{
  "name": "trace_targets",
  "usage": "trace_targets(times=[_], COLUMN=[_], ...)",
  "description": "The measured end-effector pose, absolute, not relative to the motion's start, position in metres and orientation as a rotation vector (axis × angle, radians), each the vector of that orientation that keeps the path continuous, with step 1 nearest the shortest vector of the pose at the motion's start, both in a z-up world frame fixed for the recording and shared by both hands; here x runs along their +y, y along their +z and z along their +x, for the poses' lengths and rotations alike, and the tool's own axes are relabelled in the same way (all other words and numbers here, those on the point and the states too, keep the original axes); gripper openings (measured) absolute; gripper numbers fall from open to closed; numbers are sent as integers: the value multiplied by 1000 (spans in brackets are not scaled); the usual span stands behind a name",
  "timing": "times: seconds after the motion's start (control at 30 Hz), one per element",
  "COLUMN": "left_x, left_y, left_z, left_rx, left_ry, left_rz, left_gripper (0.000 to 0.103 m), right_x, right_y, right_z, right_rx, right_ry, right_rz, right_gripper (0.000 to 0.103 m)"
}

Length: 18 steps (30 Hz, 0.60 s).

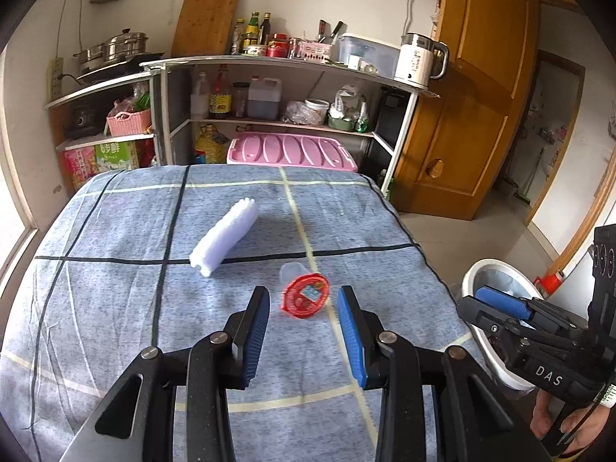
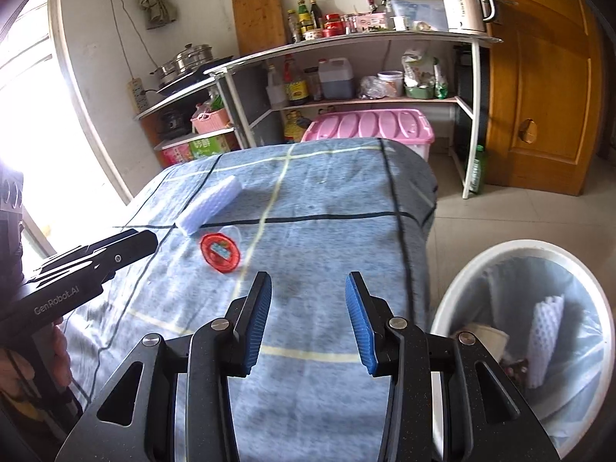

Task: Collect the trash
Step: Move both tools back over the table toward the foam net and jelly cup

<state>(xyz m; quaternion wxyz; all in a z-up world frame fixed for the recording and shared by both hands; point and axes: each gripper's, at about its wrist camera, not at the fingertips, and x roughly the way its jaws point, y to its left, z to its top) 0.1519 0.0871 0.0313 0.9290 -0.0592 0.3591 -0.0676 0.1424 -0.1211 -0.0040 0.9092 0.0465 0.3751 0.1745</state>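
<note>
On the blue checked cloth (image 1: 115, 308) covering the table lie two pieces of trash: a red-lidded cup (image 1: 306, 295) tipped on its side, and just beyond it, farther from the grippers, a white foam roll (image 1: 225, 236). Cup and roll sit near each other; whether they touch cannot be told. In the right wrist view the cup (image 2: 220, 251) lies just beside the near end of the roll (image 2: 211, 205).

Left gripper (image 1: 304, 300) is released, its blue pads spread wide, and the cup shows in the gap just ahead of the fingertips, not gripped. Right gripper (image 2: 308, 288) is also spread open and holds nothing; it hangs over the cloth's edge nearest the bin (image 2: 462, 269). In the left wrist view its tip (image 1: 485, 294) reaches over the bin's rim (image 1: 467, 277).

Beside the table, on the floor, the white bin stands lined with a pale bag and already holds a second piece of white foam (image 2: 544, 340) with some other scraps.
</note>
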Motion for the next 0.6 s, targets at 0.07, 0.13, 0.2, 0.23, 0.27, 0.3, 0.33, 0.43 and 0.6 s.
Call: trace_targets(times=[0.07,0.13,0.2,0.23,0.27,0.3,0.33,0.43,0.6], left_x=[100,114,125,130,136,141,145,158,173], left_y=[29,27,26,25,25,24,24,21,14], left_z=[154,158,161,162,164,167,170,179,196], left_rx=[735,735,737,737,737,740,744,747,756], left_ry=[-121,-103,-87,-80,-73,-66,-60,-53,-58], left_rz=[-132,-147,-157,-158,-157,-160,-162,-170,-188], left_gripper=[37,37,37,37,37,37,37,52,54], right_x=[-110,-99,-87,-82,-78,-73,-67,-54,-36], right_y=[-6,-7,-9,-10,-11,-13,-14,-22,-29], right_z=[146,150,155,157,159,162,166,175,186], right_rx=[777,783,785,787,788,791,799,824,820], right_ry=[375,387,408,418,429,439,441,454,485], right_rz=[88,77,72,74,78,82,83,82,84], right_gripper=[42,44,47,47,47,47,47,53,67])
